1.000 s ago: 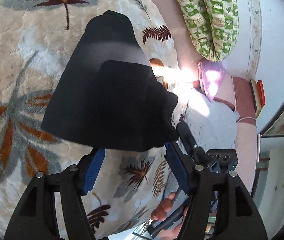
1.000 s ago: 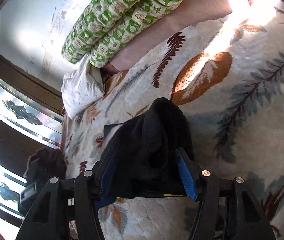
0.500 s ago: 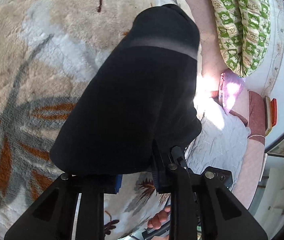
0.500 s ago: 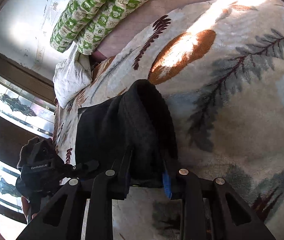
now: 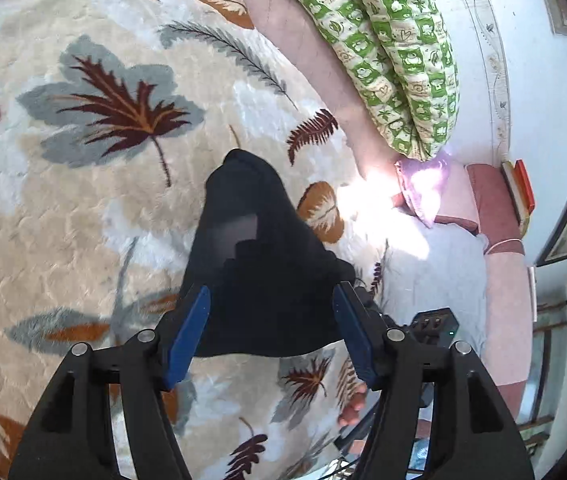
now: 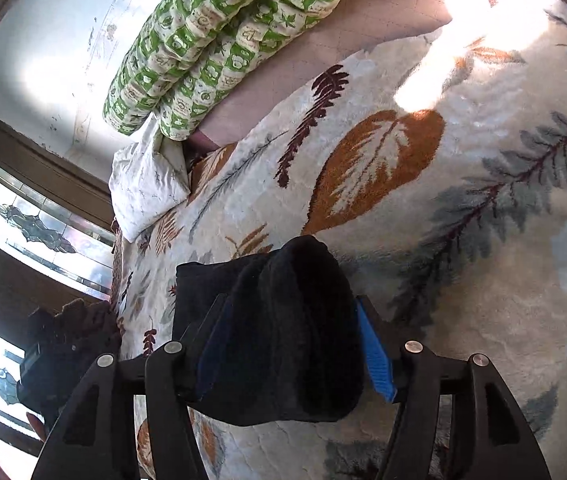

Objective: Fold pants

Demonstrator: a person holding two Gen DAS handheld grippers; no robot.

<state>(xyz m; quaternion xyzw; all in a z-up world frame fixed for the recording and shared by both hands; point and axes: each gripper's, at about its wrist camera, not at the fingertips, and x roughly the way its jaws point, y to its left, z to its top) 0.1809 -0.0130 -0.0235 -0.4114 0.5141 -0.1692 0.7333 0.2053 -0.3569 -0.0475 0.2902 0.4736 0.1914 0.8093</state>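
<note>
left gripper (image 5: 269,334): my blue fingers (image 5: 187,336) now stand wide apart again, after being pinched together on the cloth half a second ago; the black pants (image 5: 259,280) sit between them, unclamped
pants: a dark bundle lying on the leaf-patterned blanket (image 5: 83,208) that covers the bed, its far end narrowing away from me
meaning: I judge I have just let a fold go on this side, so the fold looks laid down rather than carried
right gripper (image 6: 295,344): fingers (image 6: 375,356) also spread apart now, where they were closed on the fabric a moment back; the thick folded edge of the pants (image 6: 283,332) rests between them
around: green patterned quilt (image 6: 219,28) rolled along the wall, white pillow (image 6: 147,180) at the bed's corner, both well apart from the pants
in the way: nothing on the blanket near the bundle; I cannot tell how neat the layers are
</note>
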